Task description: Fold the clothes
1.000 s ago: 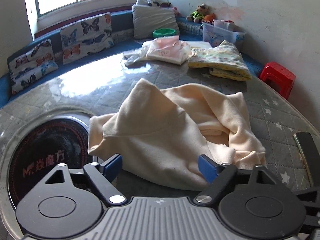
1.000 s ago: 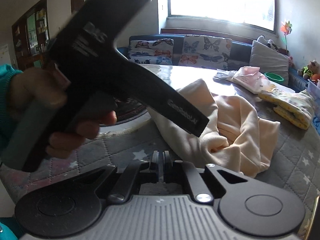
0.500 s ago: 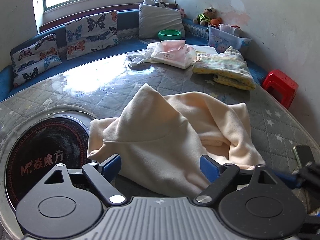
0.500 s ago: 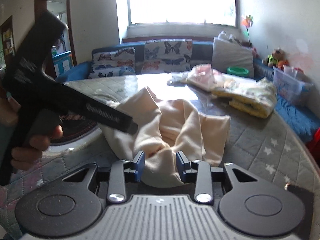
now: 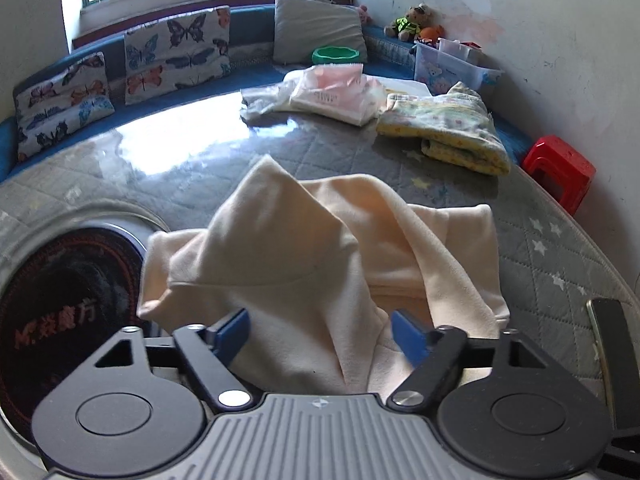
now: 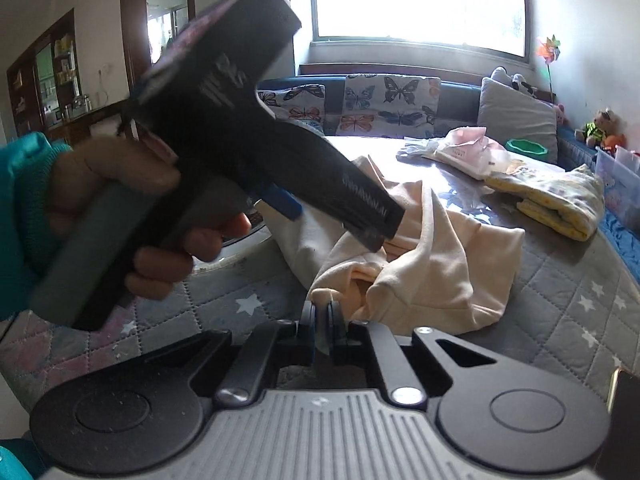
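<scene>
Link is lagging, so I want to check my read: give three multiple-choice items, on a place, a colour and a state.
1. Where is the yellow patterned folded clothing?
A on the sofa
B on the quilted table, beyond the cream garment
C on the floor

2. What colour is the plastic stool?
A blue
B green
C red

3. How is the left gripper?
A open
B shut
C out of view

Answers: B, it rests on the quilted table past the cream garment; C, it is plainly red; A, its blue fingers stand apart astride a cream fold.
</scene>
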{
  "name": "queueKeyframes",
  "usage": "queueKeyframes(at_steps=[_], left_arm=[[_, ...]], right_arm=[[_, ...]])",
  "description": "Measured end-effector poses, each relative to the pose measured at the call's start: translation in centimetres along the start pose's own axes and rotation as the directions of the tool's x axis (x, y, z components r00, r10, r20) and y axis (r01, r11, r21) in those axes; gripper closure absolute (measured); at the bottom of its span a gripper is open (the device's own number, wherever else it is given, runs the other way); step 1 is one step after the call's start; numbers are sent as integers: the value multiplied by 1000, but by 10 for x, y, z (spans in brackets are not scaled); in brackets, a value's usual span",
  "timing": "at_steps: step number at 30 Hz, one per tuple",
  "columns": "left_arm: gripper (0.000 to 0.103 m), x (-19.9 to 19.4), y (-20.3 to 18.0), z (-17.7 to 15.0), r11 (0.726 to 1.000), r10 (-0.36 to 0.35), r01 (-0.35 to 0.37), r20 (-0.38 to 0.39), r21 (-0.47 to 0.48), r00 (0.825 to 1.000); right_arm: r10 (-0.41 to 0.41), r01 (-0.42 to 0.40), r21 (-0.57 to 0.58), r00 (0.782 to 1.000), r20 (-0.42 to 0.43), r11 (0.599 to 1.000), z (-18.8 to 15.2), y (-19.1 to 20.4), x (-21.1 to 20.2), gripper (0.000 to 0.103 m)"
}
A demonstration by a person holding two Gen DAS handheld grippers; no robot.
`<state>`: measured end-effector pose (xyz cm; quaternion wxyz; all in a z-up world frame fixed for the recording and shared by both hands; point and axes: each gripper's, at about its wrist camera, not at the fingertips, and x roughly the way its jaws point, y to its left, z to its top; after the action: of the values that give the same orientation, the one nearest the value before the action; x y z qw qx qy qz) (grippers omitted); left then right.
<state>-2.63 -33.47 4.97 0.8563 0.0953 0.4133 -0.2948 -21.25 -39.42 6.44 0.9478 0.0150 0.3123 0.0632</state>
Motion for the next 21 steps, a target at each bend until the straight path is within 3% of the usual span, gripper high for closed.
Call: queueKeyframes(at_steps=[2, 4, 6, 9, 16, 21], left_arm=[[37, 5, 1, -1, 1000, -21, 21, 4, -4, 1000], [54, 9, 1, -4, 999, -43, 43, 3, 1, 999], [80, 11, 3, -7, 998, -63, 63, -3, 9, 998], [94, 7, 9, -13, 997, -70, 70, 11, 20, 997], [98, -5, 33, -23, 999, -50, 51, 18, -14, 999], [100, -19, 47, -36, 999, -30, 31, 30, -30, 999]], right_arm=[[11, -11, 6, 1000, 0, 1000, 0, 0, -2, 98], [16, -16, -2, 1000, -5, 1000, -2, 3, -2, 98], [20, -21, -9, 1000, -13, 1000, -3, 5, -1, 98], [19, -19, -6, 1000, -14, 1000, -3, 4, -1, 98], [14, -14, 19, 1000, 0, 1000, 4, -4, 0, 98], [-9, 8, 42, 1000, 28, 999, 14, -13, 1, 92]])
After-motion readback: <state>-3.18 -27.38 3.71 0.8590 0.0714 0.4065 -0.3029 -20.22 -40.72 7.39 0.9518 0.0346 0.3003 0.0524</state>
